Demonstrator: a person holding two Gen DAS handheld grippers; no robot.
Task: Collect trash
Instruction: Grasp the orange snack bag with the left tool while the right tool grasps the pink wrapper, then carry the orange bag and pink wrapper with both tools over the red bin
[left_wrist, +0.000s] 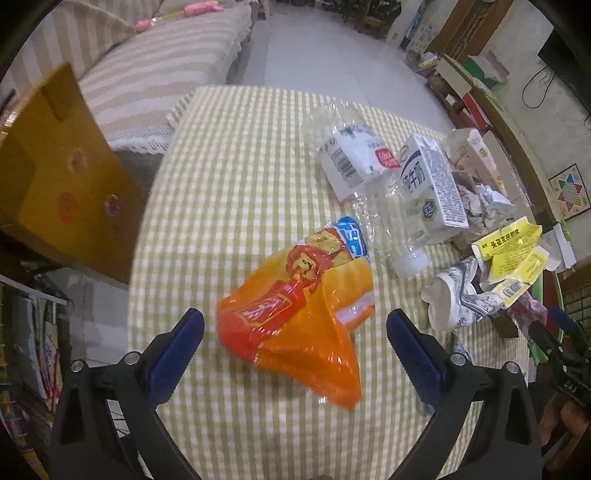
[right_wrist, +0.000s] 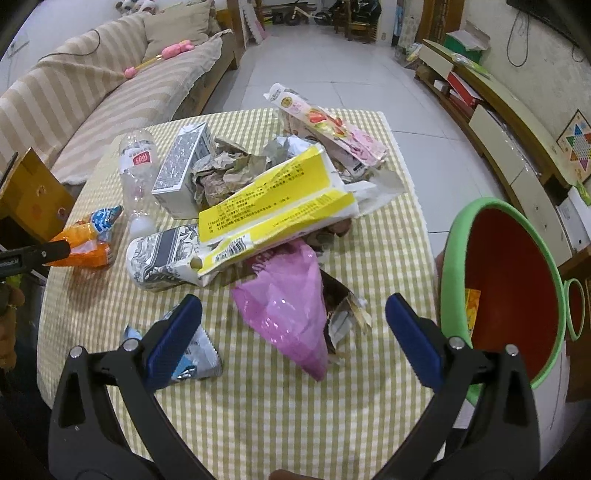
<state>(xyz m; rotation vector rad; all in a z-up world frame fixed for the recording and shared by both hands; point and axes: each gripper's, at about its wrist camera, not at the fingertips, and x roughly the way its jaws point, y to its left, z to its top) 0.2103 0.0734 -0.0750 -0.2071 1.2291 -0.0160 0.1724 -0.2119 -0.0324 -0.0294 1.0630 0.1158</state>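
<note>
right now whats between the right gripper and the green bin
Nothing: the right wrist view shows only bare checked tablecloth between the open right gripper and the green bin.

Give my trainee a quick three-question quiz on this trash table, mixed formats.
1. True or false: the left gripper is shut on the orange snack bag.
2. Multiple choice: which side of the right gripper is the green-rimmed bin on? A) left B) right C) behind the sofa
3. Fill in: the clear plastic bottle lies beside the milk ____.

Key: 1 false, it is open with the bag between its fingers; 2 B; 3 carton.
</note>
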